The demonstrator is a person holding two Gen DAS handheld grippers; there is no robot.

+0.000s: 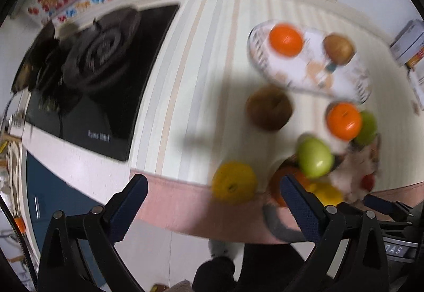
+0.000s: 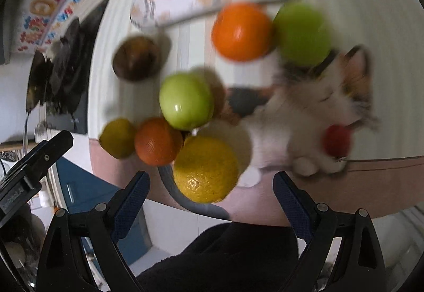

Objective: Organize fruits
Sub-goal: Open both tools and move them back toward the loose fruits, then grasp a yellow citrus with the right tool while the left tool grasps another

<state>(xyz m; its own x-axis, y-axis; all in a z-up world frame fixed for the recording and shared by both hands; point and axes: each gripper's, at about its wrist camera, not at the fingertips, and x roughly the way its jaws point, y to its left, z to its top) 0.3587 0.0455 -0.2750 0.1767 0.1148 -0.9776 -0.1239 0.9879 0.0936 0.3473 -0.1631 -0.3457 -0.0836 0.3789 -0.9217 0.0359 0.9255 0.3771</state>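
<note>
Right now both grippers point down over the striped tablecloth (image 1: pixel 201 58), jaws wide and nothing between them. Below the left gripper (image 1: pixel 212 202) lies a yellow fruit (image 1: pixel 234 182) near the cloth's pink edge; below the right gripper (image 2: pixel 212 192) sits a large yellow citrus (image 2: pixel 206 168), touching an orange (image 2: pixel 157 141) and a green apple (image 2: pixel 185 100). On the white tray (image 1: pixel 344 80) rest an orange fruit (image 1: pixel 285 39) and a brown one (image 1: pixel 338 49). A plush cat (image 2: pixel 318 111) lies beside the pile.
</note>
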